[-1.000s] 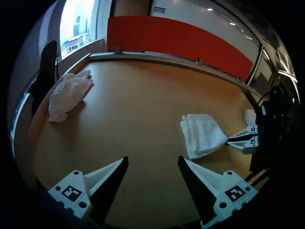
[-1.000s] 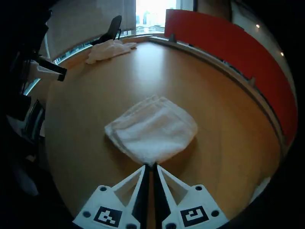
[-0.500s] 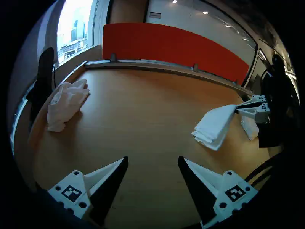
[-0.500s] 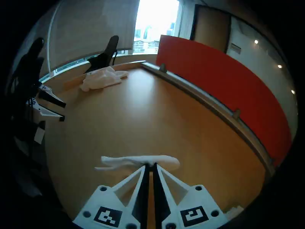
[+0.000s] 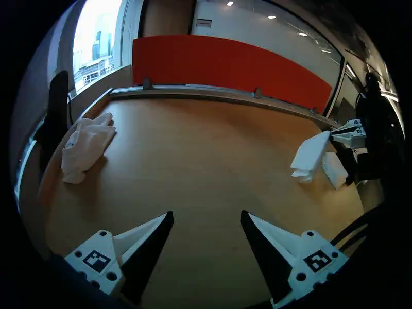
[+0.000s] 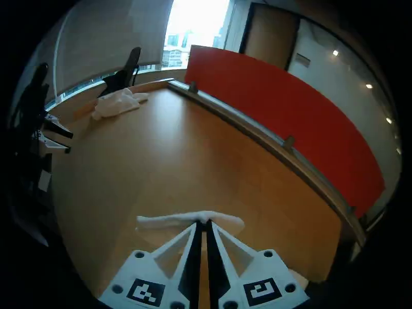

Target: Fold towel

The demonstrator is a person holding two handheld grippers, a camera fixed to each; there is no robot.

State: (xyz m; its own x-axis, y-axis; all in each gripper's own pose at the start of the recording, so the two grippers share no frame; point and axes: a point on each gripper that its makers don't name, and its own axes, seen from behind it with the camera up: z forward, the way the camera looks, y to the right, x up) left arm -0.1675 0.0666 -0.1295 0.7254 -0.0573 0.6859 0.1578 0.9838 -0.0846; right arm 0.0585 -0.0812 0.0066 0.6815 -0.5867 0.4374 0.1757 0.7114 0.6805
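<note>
White towel (image 6: 188,219) corner inside right gripper's (image 6: 202,225) jaws

**Office room around your wooden table**

You work over a broad wooden table (image 5: 206,154). A long red partition (image 5: 232,62) stands along its far edge, above a grey rail (image 5: 206,91). Past one corner you have a bright window (image 5: 95,49) with a dark chair (image 5: 56,103) before it. Small ceiling lights (image 5: 271,17) shine above a pale wall (image 5: 268,36).
</note>
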